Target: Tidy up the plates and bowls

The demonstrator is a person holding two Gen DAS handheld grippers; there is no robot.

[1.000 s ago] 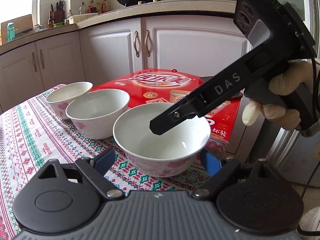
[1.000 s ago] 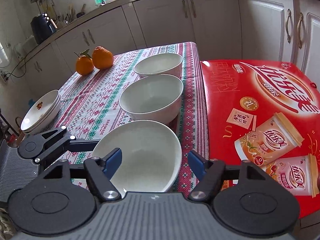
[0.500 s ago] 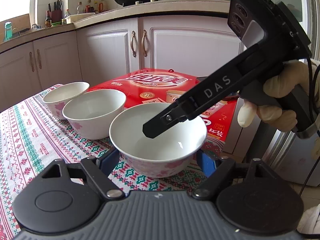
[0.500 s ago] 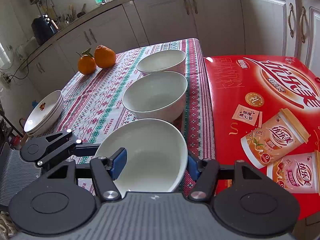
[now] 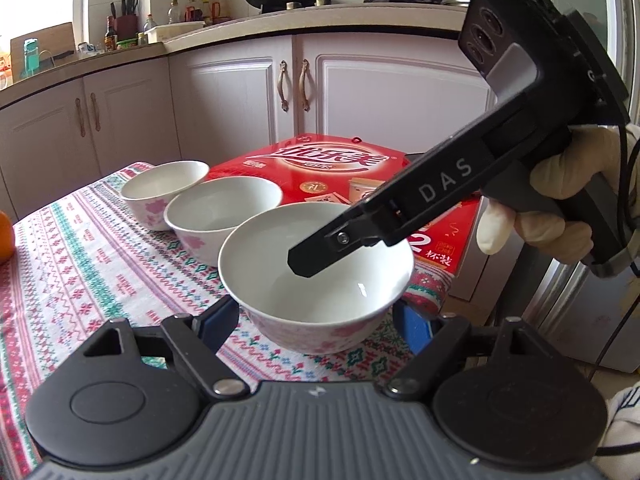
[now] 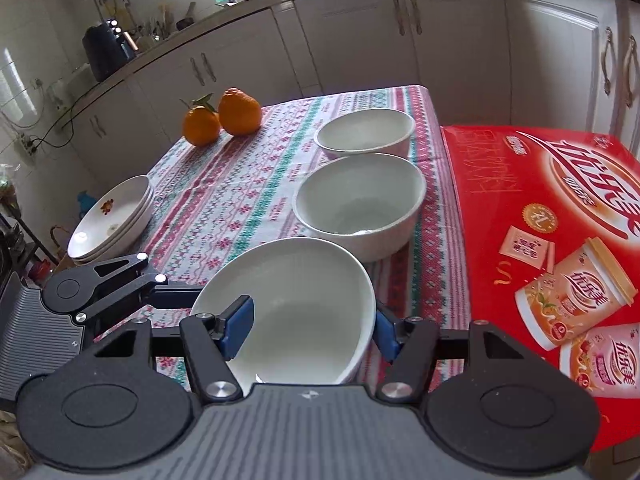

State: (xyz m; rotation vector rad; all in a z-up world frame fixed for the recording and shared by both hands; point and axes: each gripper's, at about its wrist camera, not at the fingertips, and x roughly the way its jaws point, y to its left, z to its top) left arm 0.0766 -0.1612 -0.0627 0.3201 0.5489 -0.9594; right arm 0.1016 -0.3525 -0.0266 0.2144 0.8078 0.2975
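Note:
Three white bowls with pink flowers stand in a row on the patterned tablecloth. The near bowl (image 5: 316,276) (image 6: 292,308) sits between the fingers of both grippers. My left gripper (image 5: 316,324) is open, its blue pads on either side of the bowl's base. My right gripper (image 6: 314,330) is open, one pad inside the bowl and one outside its right wall. The right gripper's finger (image 5: 320,256) hangs over the bowl's hollow in the left wrist view. The middle bowl (image 6: 360,204) and far bowl (image 6: 366,132) are untouched. A stack of plates (image 6: 112,220) sits at the table's left edge.
A large red box (image 6: 552,216) lies against the table's right side. Two oranges (image 6: 224,116) sit at the far left of the cloth (image 6: 240,196). White kitchen cabinets (image 5: 224,92) stand behind the table.
Both grippers have closed in on the near bowl. The right gripper's fingers have narrowed around the bowl's right wall. The left gripper moved closer to the bowl's base.

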